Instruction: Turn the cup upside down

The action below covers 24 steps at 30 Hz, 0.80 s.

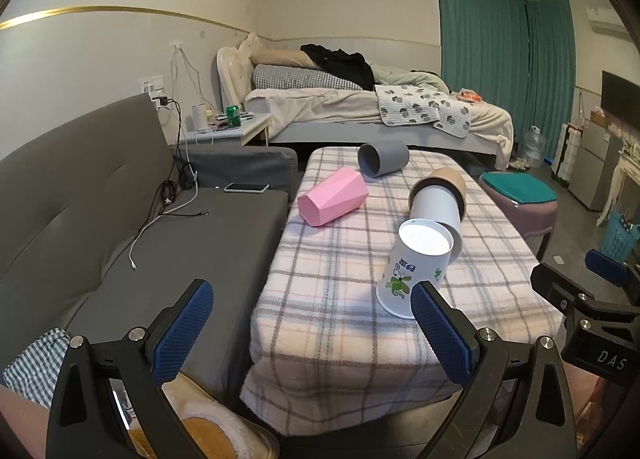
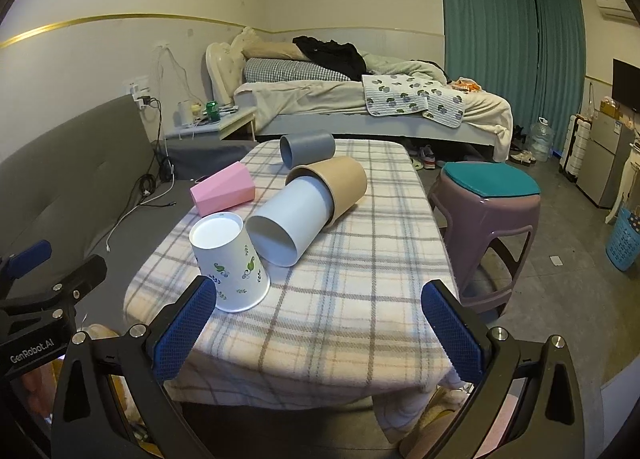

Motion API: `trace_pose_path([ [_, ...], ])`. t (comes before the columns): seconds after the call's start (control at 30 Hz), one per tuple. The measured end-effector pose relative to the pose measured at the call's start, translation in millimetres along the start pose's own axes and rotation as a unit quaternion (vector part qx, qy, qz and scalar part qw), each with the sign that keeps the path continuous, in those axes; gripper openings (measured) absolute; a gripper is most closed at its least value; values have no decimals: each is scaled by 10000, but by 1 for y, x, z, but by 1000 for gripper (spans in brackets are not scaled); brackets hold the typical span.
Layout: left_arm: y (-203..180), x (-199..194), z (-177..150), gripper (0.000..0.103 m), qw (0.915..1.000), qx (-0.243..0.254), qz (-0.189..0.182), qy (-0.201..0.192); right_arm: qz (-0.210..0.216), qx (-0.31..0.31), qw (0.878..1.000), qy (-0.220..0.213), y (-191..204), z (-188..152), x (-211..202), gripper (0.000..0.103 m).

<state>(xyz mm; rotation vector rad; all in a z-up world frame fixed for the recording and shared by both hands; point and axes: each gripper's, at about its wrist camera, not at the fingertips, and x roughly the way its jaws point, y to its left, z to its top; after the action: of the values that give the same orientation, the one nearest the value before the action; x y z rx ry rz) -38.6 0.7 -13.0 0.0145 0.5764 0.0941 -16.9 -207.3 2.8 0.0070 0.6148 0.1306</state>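
Observation:
A white cup with green leaf prints (image 1: 414,265) (image 2: 230,265) stands upside down on the plaid-covered table (image 1: 352,323) (image 2: 340,319), near its front. A light grey cup (image 1: 438,213) (image 2: 290,225) lies on its side, nested in a tan cup (image 1: 450,179) (image 2: 342,183). A pink faceted cup (image 1: 332,201) (image 2: 224,193) and a dark grey cup (image 1: 382,157) (image 2: 306,149) also lie on their sides. My left gripper (image 1: 312,335) is open and empty, in front of the table. My right gripper (image 2: 320,335) is open and empty, its left finger close to the white cup.
A grey sofa (image 1: 100,199) with a phone (image 1: 246,187) and cables stands left of the table. A purple stool with a teal cushion (image 2: 488,195) stands to the right. A bed (image 1: 360,107) and a nightstand lie behind.

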Motion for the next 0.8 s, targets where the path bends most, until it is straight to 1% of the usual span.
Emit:
trace_pose_path([
  [0.8,-3,1,-1,102,10000,44,21,11,41,65,9999,86,0,-2,5,103],
])
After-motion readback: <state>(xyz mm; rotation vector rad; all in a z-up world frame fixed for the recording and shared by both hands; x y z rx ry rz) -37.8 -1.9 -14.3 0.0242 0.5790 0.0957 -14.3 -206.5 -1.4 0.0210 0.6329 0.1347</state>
